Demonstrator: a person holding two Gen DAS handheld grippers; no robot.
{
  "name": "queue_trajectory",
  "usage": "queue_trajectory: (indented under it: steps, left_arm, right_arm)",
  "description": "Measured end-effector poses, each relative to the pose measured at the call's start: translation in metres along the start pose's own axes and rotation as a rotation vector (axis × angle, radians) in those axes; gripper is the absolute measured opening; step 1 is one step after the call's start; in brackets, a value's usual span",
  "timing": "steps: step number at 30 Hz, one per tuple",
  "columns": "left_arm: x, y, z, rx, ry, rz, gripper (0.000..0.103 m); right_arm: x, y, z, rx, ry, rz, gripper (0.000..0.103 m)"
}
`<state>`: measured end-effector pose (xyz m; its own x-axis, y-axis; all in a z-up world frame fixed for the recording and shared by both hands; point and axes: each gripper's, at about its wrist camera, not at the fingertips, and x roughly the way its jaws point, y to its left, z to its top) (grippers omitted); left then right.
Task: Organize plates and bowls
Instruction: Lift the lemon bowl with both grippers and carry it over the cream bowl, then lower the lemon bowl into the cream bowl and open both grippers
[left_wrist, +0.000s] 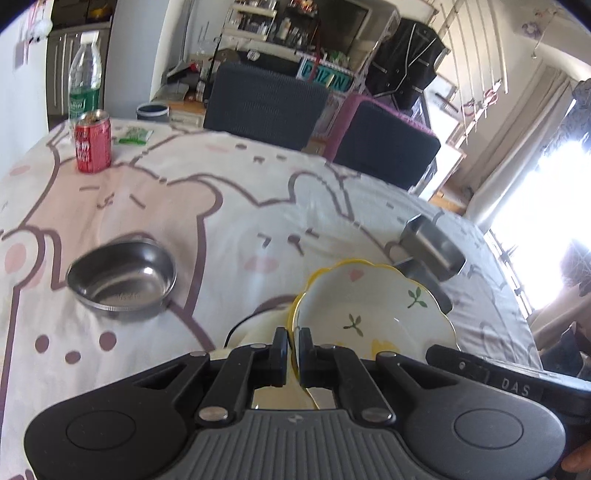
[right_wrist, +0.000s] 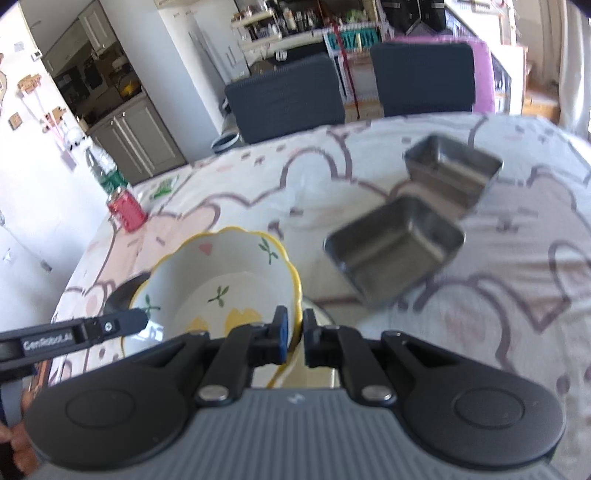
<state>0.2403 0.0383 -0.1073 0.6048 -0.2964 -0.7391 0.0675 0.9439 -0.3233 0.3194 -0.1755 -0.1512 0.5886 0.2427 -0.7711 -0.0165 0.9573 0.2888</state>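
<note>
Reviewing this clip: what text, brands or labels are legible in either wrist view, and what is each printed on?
"DAS": on the black arm of the right tool, seen from the left wrist.
"GenRobot.AI": on the black arm of the left tool, seen from the right wrist.
Large teal letters on a background sign: blurred, not fully readable.
Red drink can: white lettering, unreadable.
Clear plastic bottle's green label: too blurred.

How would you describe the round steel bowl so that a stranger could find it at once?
Start from the table with the cartoon-animal cloth. A red can stands near its far left corner; nearer the camera than the can sits the round bowl, alone and empty. It is plain steel and rounded, unlike the boxy steel trays and the flowered bowl.
</note>
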Motion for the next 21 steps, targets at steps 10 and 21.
queue_trajectory:
  steps: [10,21]
  left_arm:
    - [0.015,0.005,-0.006,0.019,0.081,0.044,0.005]
    - [0.023,0.005,-0.010,0.041,0.129,0.061,0.005]
  right_arm:
    - [0.012,0.004,-0.016,-0.033,0.095,0.003,0.010]
    - [0.017,0.007,-0.019,-0.058,0.140,-0.026,0.010]
